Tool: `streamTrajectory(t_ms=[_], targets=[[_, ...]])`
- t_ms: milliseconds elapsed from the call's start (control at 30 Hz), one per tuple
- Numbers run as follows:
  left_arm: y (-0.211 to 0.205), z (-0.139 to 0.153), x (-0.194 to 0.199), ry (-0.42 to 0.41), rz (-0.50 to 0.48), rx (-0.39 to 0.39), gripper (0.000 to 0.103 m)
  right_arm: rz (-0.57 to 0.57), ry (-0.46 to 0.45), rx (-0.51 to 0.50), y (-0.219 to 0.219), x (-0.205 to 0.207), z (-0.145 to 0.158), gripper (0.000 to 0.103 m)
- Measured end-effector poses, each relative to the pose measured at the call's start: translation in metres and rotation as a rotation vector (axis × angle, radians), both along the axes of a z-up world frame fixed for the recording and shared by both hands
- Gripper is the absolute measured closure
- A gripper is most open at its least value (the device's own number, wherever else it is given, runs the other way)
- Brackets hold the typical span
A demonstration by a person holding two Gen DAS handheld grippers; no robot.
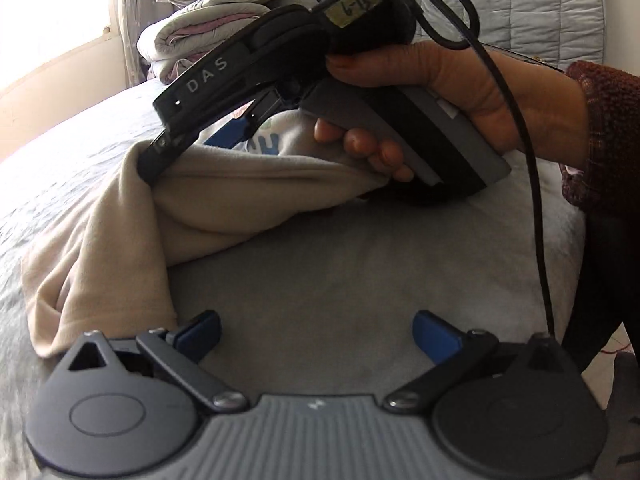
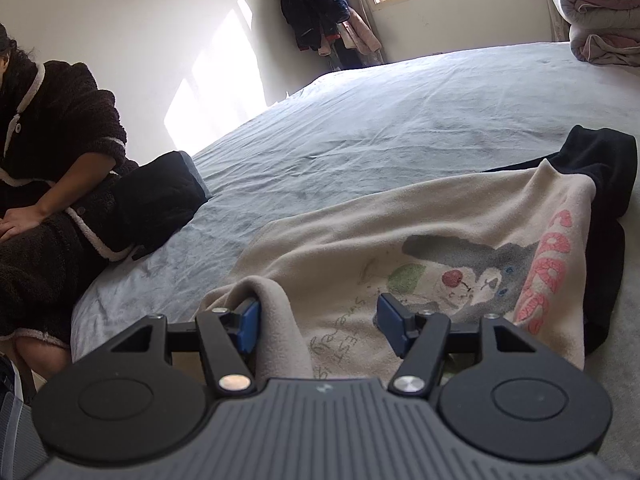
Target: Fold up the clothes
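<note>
Right wrist view: cream sweatshirt (image 2: 400, 232) lies across the grey bed (image 2: 360, 120), long axis left-to-right, a fold apparently loose betw. spread right gripper (image 2: 318, 326) fingers; left gripper (image 1: 316, 334), spread & empty, sits beside its hem.

Bare bed sheet (image 1: 340, 280) is lying open right ahead of the left claw (image 1: 316, 334), nothing between its spread pads. Above it, the right claw (image 1: 160, 160) and the hand (image 1: 460, 100) holding it are blocking the way, cream sweatshirt (image 1: 100, 240) draping left. Far side, wide sheet is staying clear up to the folded quilts (image 2: 600, 20); a seated person (image 2: 52, 160) is crowding the bed's left edge.
</note>
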State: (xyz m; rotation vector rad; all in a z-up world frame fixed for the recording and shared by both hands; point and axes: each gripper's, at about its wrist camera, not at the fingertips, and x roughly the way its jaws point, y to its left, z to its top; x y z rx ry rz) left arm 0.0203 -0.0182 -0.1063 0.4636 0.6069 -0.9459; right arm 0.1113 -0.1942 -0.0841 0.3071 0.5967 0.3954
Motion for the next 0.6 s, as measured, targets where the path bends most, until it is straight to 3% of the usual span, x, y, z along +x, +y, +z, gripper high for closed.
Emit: streamTrajectory(t_ms=[100,233,400,500,600], targets=[[-0.003,-0.001,0.005,-0.067,0.064,0.013,0.0,0.014,-0.004,0.007,0.002,-0.002,0.003,0.039],[0.003,0.003,0.016,-0.258,0.294,0.064,0.0,0.042,0.005,0.007,0.005,-0.005,0.006,0.038],[0.026,0.014,0.027,-0.371,0.504,0.012,0.0,0.086,-0.002,-0.033,0.013,-0.008,0.009,0.037],[0.033,0.016,0.028,-0.391,0.532,-0.005,0.0,0.129,-0.019,-0.044,0.02,-0.01,0.01,0.035],[0.033,0.011,0.03,-0.394,0.518,0.058,0.0,0.145,-0.024,-0.084,0.027,-0.011,0.008,0.032]])
